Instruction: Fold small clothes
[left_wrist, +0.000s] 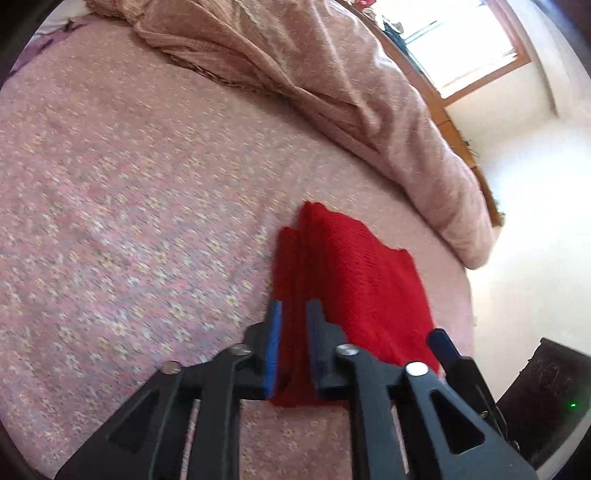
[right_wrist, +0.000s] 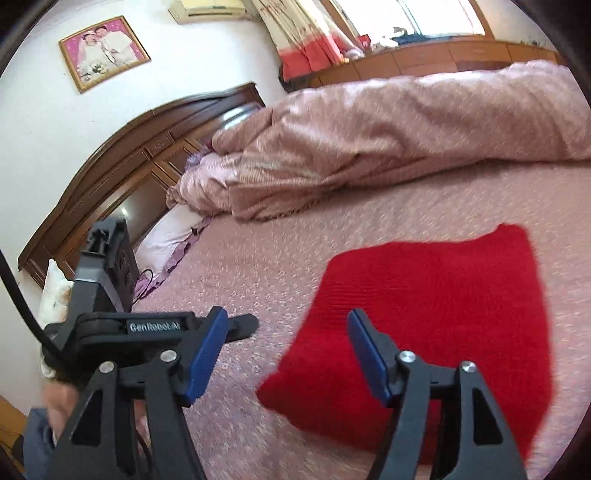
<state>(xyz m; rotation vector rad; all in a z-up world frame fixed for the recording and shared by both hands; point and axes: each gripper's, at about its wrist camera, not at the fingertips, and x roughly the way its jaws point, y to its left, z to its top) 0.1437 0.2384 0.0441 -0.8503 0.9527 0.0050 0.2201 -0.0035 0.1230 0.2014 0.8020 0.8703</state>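
A red knitted garment (right_wrist: 436, 317) lies folded flat on the pink flowered bedsheet (right_wrist: 266, 266). In the left wrist view my left gripper (left_wrist: 294, 308) is shut on the near left edge of the red garment (left_wrist: 354, 273), with the bunched cloth between its blue pads. In the right wrist view my right gripper (right_wrist: 288, 319) is open and empty, held just above the garment's near left corner. The left gripper's body (right_wrist: 147, 328) shows to the left of it, and the right gripper's finger shows in the left wrist view (left_wrist: 443, 343) at the garment's right edge.
A bunched pink quilt (right_wrist: 388, 140) lies along the far side of the bed. A dark wooden headboard (right_wrist: 122, 166) and a pillow (right_wrist: 166, 240) are at the left. The bed edge (left_wrist: 469, 295) runs just right of the garment. A window (left_wrist: 458, 40) is beyond.
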